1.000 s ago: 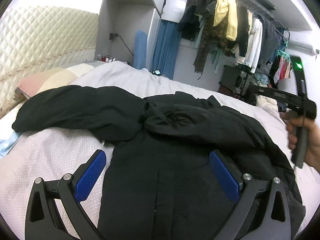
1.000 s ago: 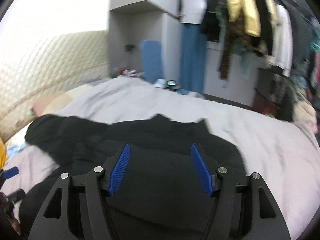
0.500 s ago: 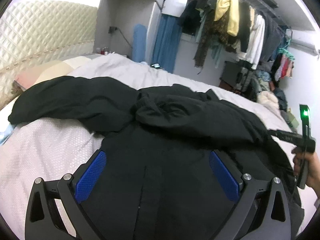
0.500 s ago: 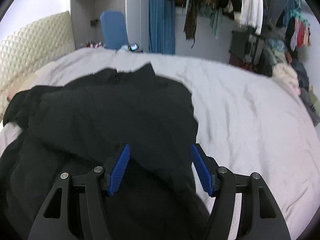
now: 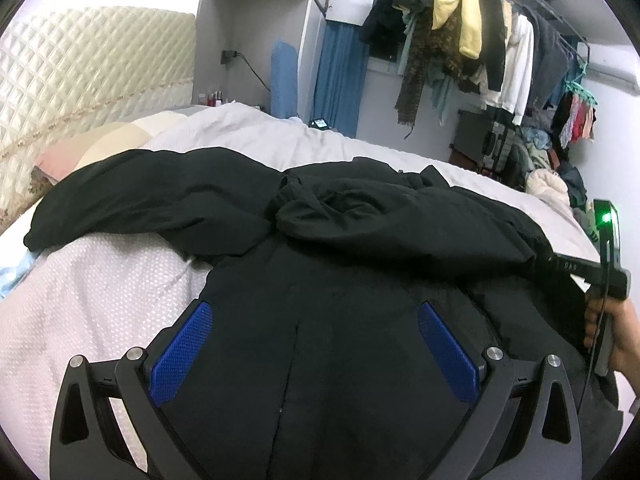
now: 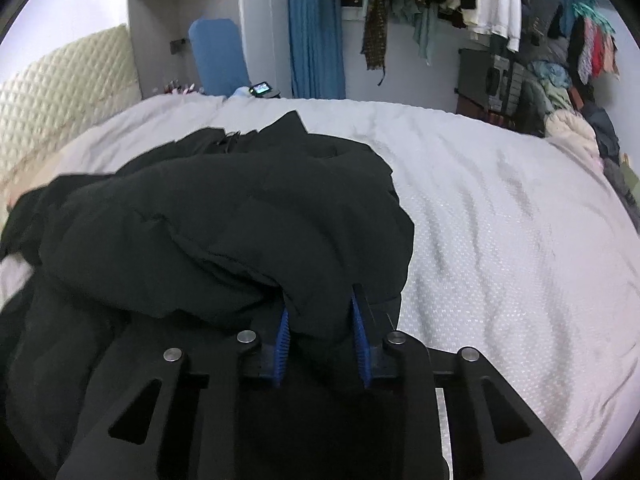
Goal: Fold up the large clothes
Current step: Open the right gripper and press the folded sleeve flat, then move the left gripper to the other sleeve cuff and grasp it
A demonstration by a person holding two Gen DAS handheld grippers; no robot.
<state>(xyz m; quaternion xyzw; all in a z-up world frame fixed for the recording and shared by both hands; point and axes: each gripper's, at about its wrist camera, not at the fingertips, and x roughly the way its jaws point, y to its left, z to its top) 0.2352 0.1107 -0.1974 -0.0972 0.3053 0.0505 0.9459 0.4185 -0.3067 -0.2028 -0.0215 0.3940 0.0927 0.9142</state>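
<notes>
The black jacket is showing matt, softly puffed cloth. The white bedspread is looking like dimpled, textured fabric. The headboard is gleaming as quilted, glossy cream upholstery. Ribbed blue pads are lining matt black plastic fingers.

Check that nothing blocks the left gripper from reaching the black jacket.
Nothing visible does. The left gripper hangs open directly over the black jacket, with only bare fabric between its fingers.

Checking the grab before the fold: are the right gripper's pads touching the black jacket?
Touching. The right wrist view shows the right gripper closing, the black jacket bunched between both blue pads.
</notes>
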